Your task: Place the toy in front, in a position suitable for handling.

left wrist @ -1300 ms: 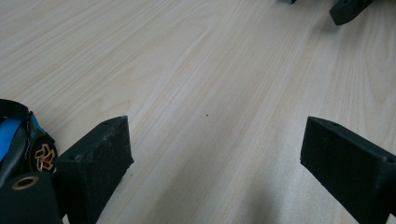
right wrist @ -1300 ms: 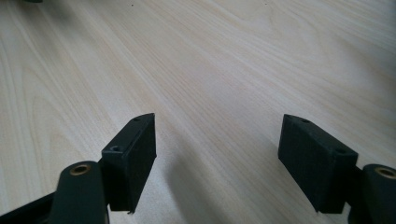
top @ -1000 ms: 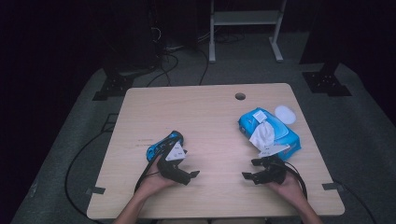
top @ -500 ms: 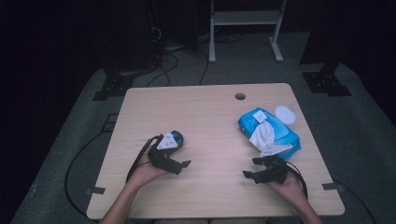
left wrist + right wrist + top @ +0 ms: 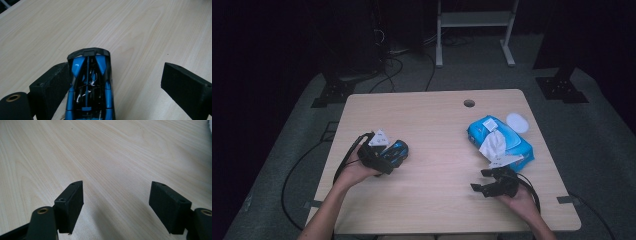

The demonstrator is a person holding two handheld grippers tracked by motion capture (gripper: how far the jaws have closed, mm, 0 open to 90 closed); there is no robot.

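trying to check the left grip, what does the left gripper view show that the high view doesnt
Left gripper view: the blue toy car lies between the wide-open jaws of the left gripper, against one jaw and apart from the other.

High view: the blue wipes pack with a white lid beside it, the right gripper near the pack, and both of the person's forearms.

Both: the car, the left gripper and the wooden table.

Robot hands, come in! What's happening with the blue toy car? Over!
Left gripper open, blue toy car between its fingers, touching one. Right gripper open, holding nothing, over bare table. Wipes pack off to the side, not in the way.
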